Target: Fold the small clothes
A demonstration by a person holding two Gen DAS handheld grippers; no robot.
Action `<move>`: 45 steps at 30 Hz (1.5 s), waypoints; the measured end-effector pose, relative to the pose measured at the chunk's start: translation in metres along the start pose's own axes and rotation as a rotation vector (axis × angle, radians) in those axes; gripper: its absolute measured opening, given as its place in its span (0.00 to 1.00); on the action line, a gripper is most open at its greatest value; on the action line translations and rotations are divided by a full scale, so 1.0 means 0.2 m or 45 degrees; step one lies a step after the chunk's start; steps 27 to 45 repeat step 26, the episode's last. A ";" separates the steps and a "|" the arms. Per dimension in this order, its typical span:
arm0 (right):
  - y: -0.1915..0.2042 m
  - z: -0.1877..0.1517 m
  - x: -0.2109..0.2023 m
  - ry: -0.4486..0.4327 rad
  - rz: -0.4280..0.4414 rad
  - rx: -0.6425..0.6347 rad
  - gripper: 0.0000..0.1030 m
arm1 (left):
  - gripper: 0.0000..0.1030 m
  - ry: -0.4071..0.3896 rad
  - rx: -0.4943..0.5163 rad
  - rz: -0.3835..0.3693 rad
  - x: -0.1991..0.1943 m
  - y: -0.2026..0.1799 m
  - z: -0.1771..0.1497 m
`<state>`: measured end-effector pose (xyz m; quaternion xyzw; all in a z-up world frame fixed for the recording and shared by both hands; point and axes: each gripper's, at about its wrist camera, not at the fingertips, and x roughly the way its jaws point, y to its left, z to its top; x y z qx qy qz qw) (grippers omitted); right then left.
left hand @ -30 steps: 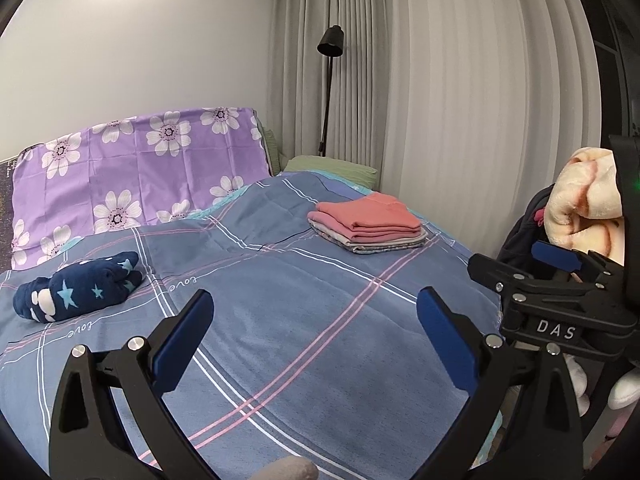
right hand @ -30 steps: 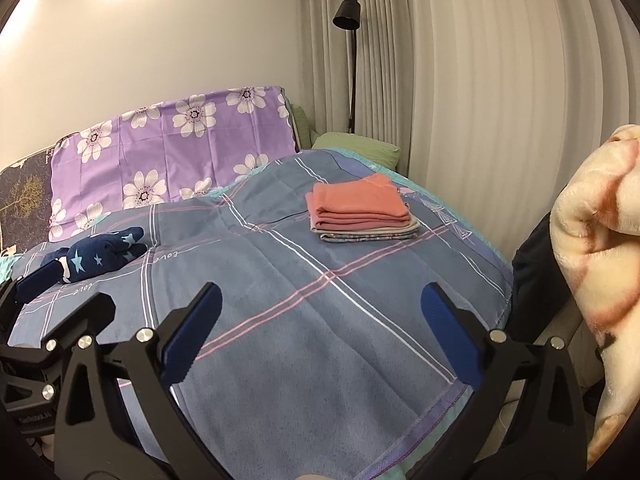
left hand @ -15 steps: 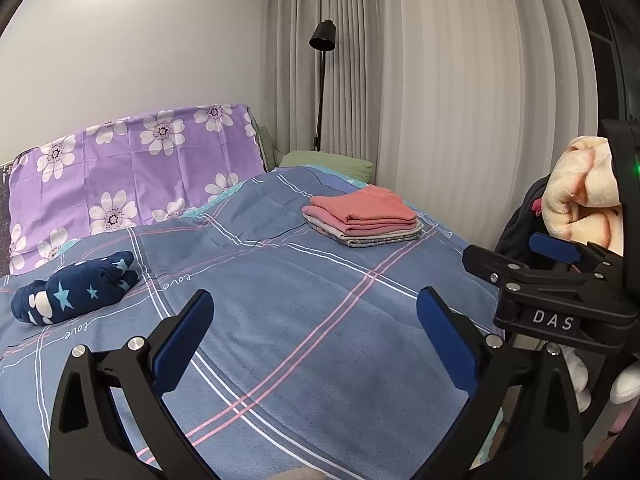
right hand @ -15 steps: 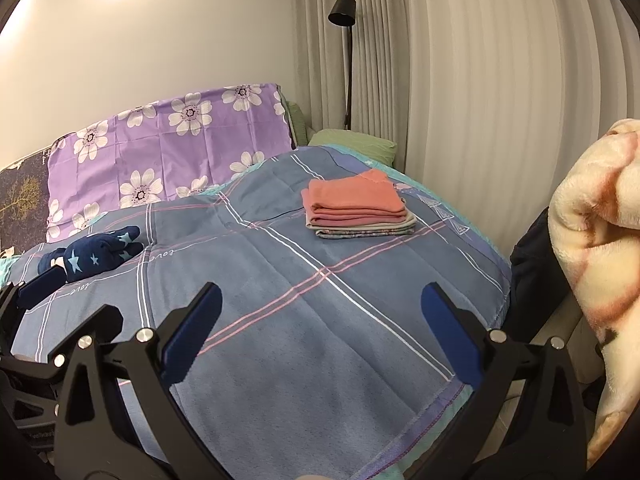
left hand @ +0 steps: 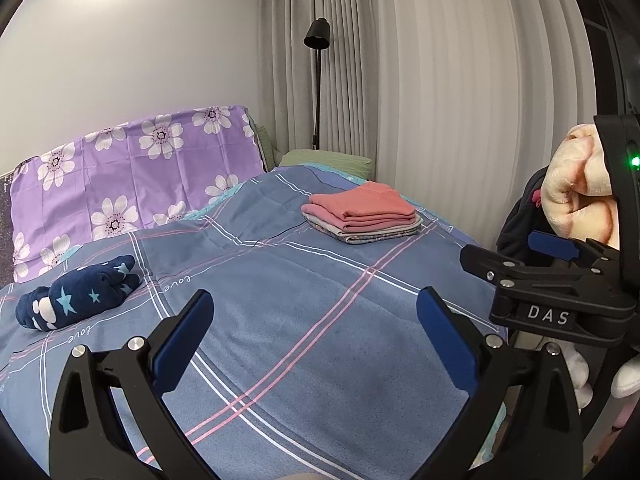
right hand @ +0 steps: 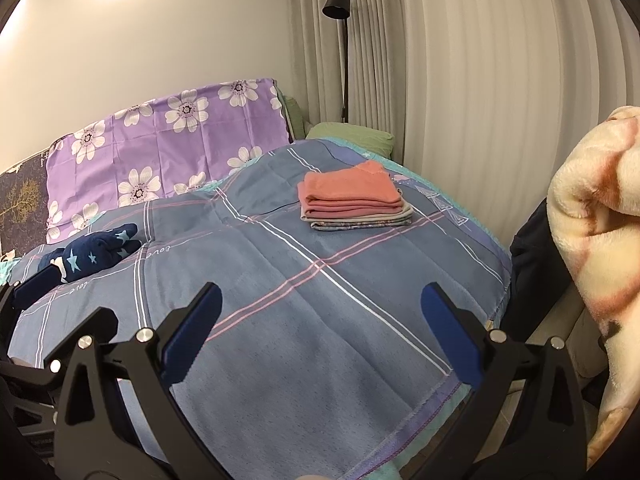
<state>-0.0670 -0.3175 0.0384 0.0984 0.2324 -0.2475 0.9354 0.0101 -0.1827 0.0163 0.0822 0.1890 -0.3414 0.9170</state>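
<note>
A crumpled navy garment with stars point(left hand: 78, 300) lies on the bed's left side; it also shows in the right wrist view point(right hand: 94, 255). A stack of folded clothes, salmon on top point(left hand: 362, 212), sits toward the far right of the bed, and shows in the right wrist view point(right hand: 354, 195). My left gripper point(left hand: 316, 332) is open and empty above the blue plaid bedspread point(left hand: 304, 312). My right gripper point(right hand: 320, 334) is open and empty over the bed's near edge. The right gripper's body shows at the right of the left wrist view point(left hand: 560, 280).
A purple flowered pillow point(left hand: 128, 176) stands at the head of the bed. A black floor lamp point(left hand: 318, 80) stands by grey curtains. A cream fleece blanket point(right hand: 592, 240) hangs at the right, over dark fabric point(right hand: 532, 264). A green pillow point(right hand: 352, 136) lies at the back.
Both grippers have tilted up and drawn back a little, so the bed sits lower in view. Both stay open and empty.
</note>
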 end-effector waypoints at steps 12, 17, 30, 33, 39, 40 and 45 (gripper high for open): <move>-0.04 -0.02 0.01 0.006 -0.009 0.017 0.98 | 0.99 0.017 0.009 -0.006 0.02 -0.03 0.01; -0.04 -0.01 0.01 0.008 -0.009 0.018 0.98 | 0.99 0.024 0.014 -0.007 0.02 -0.04 0.00; -0.04 -0.02 0.00 0.009 -0.008 0.018 0.98 | 0.99 0.033 0.010 -0.012 0.02 -0.03 -0.01; -0.04 -0.02 0.00 0.009 -0.008 0.018 0.98 | 0.99 0.033 0.010 -0.012 0.02 -0.03 -0.01; -0.04 -0.02 0.00 0.009 -0.008 0.018 0.98 | 0.99 0.033 0.010 -0.012 0.02 -0.03 -0.01; -0.04 -0.02 0.00 0.009 -0.008 0.018 0.98 | 0.99 0.033 0.010 -0.012 0.02 -0.03 -0.01; -0.04 -0.02 0.00 0.009 -0.008 0.018 0.98 | 0.99 0.033 0.010 -0.012 0.02 -0.03 -0.01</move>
